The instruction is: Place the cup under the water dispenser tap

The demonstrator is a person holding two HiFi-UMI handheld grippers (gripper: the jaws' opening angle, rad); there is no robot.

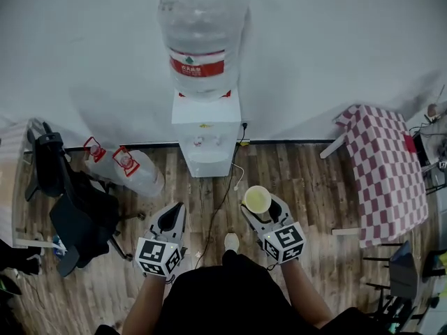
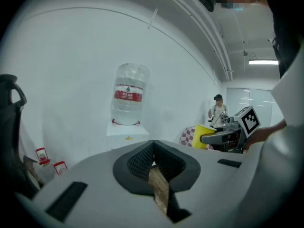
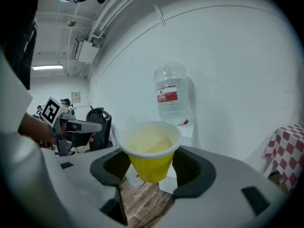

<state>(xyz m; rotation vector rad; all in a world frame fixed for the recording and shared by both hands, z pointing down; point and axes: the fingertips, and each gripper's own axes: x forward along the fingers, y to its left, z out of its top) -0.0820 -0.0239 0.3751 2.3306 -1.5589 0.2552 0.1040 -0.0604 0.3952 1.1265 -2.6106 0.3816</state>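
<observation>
Head view looks steeply down; both gripper views face the shared water dispenser (image 1: pixel 206 128).

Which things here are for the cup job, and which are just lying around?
For the job: yellow cup, right tool holding it, water dispenser.
Just lying about: spare bottles, black chair, checked table, left tool, shut and empty.

Cup (image 3: pixel 150 160): yellow, matt outer wall, smooth pale interior. Bottle (image 1: pixel 201 33): clear glossy plastic. Dispenser (image 1: pixel 207 135) casing: smooth white plastic. Floor (image 1: pixel 307 180): wood-grain planks, low sheen. Table cover (image 1: pixel 384 166): checked cloth. Right gripper (image 3: pixel 151 167): smooth matt grey plastic shell; pads (image 3: pixel 192 167) black, finely ribbed, rubber-like.
</observation>
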